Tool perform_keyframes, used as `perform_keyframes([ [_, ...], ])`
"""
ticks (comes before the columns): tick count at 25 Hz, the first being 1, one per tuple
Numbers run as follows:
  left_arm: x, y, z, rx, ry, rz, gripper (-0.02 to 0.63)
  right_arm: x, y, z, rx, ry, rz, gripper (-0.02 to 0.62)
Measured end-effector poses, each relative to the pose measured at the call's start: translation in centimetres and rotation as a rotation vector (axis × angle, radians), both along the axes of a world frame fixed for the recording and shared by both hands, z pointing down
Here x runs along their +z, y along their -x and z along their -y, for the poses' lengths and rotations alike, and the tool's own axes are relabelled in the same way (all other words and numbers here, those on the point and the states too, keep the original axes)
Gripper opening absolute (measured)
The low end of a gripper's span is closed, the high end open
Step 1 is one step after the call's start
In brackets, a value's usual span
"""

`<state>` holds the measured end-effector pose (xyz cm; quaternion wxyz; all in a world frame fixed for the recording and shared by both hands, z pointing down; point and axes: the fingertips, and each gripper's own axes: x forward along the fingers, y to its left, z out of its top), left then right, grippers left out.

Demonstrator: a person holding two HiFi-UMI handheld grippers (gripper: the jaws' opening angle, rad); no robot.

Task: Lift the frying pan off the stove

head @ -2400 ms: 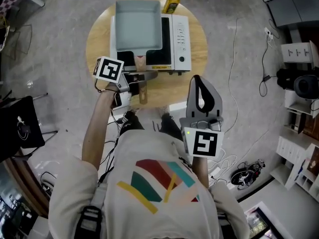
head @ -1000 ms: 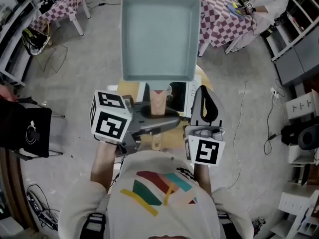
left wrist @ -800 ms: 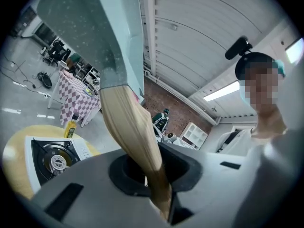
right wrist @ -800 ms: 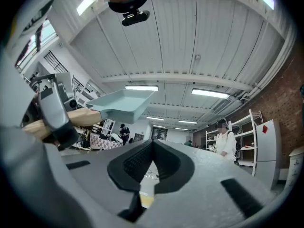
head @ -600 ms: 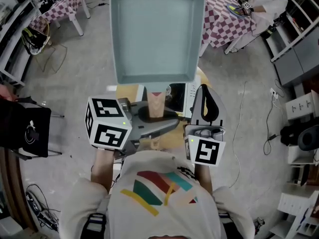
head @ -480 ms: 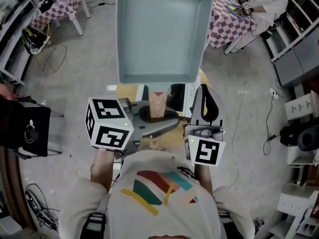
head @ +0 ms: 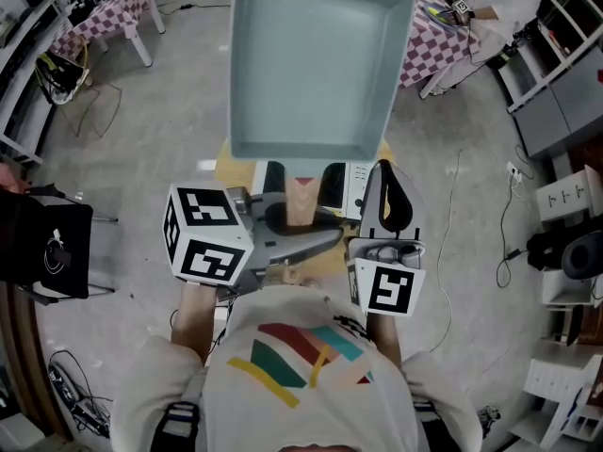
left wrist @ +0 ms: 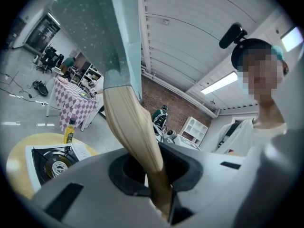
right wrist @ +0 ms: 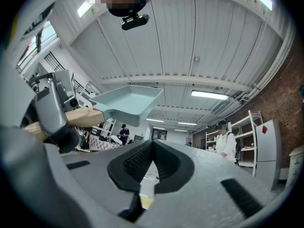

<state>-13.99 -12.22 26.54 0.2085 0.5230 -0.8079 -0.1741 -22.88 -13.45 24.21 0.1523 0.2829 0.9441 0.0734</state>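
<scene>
The pale blue square frying pan [head: 311,64] hangs high in the air, well above the white stove [head: 350,182] on the round wooden table [head: 231,169]. My left gripper [head: 316,234] is shut on the pan's wooden handle [head: 301,201]. In the left gripper view the handle [left wrist: 135,127] runs up out of the jaws to the pan [left wrist: 95,32], with the stove [left wrist: 52,160] far below. My right gripper [head: 380,172] points up beside the handle, shut and empty. In the right gripper view, the pan [right wrist: 128,103] floats at upper left.
A yellow oil bottle [left wrist: 70,130] stands behind the stove. Checkered tables [head: 429,26] lie beyond, a black bag [head: 38,252] to the left, shelves [head: 565,196] and a floor cable [head: 452,252] to the right. People stand in the background.
The pan has gone from resting on the stove to high in the air with my left gripper. Over the last second it drifted slightly right. The right gripper stayed put.
</scene>
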Motion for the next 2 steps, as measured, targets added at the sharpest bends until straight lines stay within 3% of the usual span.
perform_keyframes([
  [2, -0.05, 0.16, 0.18, 0.003, -0.003, 0.012, 0.041, -0.16, 0.13, 0.36, 0.002, 0.01, 0.006, -0.002],
])
